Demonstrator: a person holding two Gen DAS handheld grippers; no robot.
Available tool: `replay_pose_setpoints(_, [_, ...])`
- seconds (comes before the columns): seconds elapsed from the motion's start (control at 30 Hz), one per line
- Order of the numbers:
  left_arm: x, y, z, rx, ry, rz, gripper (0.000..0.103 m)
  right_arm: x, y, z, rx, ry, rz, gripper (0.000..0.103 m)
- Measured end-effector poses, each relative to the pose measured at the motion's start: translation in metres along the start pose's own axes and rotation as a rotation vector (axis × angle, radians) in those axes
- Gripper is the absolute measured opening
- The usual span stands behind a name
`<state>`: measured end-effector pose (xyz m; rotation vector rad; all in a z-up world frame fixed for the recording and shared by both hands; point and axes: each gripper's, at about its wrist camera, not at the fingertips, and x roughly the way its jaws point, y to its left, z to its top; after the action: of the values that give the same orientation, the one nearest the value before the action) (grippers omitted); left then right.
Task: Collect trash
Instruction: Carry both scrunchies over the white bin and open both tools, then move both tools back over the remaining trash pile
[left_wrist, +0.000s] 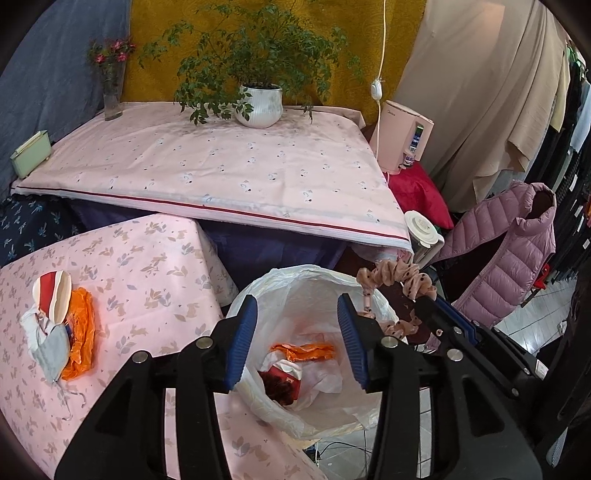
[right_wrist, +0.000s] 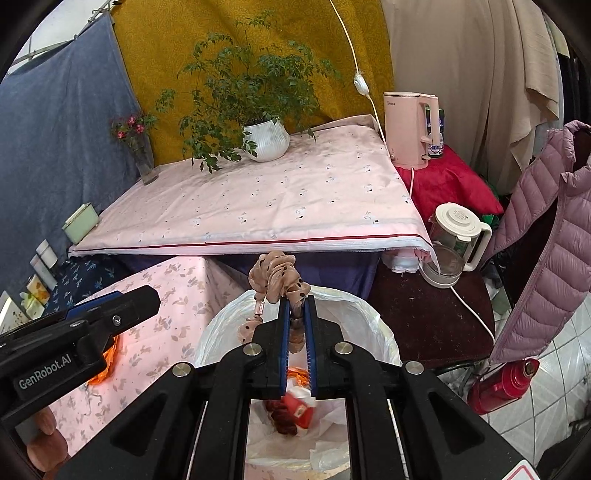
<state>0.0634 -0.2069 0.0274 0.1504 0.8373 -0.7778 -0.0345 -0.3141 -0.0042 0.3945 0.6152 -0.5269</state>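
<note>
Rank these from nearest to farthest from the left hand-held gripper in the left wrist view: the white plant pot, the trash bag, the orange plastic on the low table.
1. Trash bag, directly beneath the left hand-held gripper.
2. Orange plastic, on the low table to the left.
3. White plant pot, at the far table's back edge.

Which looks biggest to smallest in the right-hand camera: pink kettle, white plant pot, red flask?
1. pink kettle
2. red flask, though it sits nearer the camera, so this is unsure
3. white plant pot
</note>
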Motion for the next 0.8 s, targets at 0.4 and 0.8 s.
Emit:
replay_pose_setpoints(0.4, [-0.004,0.021,-0.002,-0.038,-0.01,0.037,0.053,0.001,0.017,-0.002,-0.028,-0.009,-0.008,0.03])
replay_pose_setpoints(0.8, [-0.006,0.042,-0.005,-0.069,-0.011,0.058,0.053,0.006,0.035,-0.004,-0.063,0.004,-0.002,0.032])
